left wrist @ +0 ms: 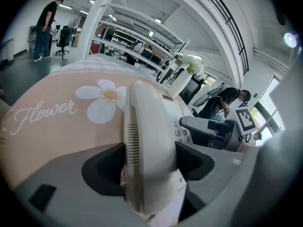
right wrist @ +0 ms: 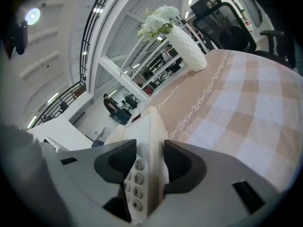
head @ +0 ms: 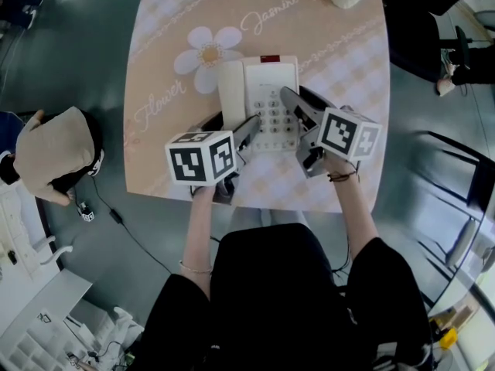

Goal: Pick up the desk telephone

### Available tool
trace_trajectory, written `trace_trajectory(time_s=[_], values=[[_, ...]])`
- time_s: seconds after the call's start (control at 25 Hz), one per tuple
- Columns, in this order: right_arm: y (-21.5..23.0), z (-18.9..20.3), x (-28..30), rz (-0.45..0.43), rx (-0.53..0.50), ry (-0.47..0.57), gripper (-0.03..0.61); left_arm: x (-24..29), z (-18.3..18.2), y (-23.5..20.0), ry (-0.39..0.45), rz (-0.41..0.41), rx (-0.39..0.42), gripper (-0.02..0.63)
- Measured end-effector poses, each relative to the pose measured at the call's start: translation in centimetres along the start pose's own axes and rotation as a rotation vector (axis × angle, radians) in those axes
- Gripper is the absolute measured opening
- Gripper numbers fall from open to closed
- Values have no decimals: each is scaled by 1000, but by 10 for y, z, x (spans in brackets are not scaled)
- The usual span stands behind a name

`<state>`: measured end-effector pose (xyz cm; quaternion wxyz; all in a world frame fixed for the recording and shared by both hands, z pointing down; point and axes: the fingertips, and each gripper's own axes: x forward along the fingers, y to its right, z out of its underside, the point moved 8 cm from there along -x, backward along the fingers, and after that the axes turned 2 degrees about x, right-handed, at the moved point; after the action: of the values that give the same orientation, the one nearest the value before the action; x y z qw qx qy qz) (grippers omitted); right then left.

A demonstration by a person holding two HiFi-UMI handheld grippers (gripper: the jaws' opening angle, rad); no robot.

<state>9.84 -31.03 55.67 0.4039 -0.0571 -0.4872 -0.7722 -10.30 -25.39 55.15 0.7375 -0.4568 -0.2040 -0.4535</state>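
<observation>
Telephone (head: 267,79) clamped, left tool (left wrist: 149,161), right tool (right wrist: 150,162) — angled down

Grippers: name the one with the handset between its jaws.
The left gripper: its jaws flank the handset, whereas the right gripper takes the keypad edge of the telephone.

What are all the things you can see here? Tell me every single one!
desk telephone: one, white, middle of the table
table: one, peach checks with a white daisy print, under the telephone
vase: one, white with white flowers, table's far edge
office chair: one, black, past the table's far corner
person in beige: one, left of the table
left hand-held gripper: one, grey, closed on the telephone's handset side
right hand-held gripper: one, grey, closed on its keypad edge
</observation>
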Motion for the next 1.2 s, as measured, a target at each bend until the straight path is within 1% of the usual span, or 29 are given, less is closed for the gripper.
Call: trace_trajectory(time_s=[0.12,0.44,0.6,0.84,1.0,1.2], values=[[-1,-1,0,7,-5,-6,167,0,-1,0,1,-3,1,319],[-3,-1,-2,26,-10,-18,161,-1,1,1,-38,-10,-9,318],[-6,-3,-4,27,-13,-11,160,-4,-1,3,-35,-5,-17,316],[-12,-6,-12,17,-20,-5,158,-12,-3,9,-37,-9,1,313],[-20,-10,-16,12,-33,4,155,-19,-6,12,-25,-1,-6,311],[-31,-15,-25,-2,-32,12,152,-32,-12,19,-14,-12,11,310]])
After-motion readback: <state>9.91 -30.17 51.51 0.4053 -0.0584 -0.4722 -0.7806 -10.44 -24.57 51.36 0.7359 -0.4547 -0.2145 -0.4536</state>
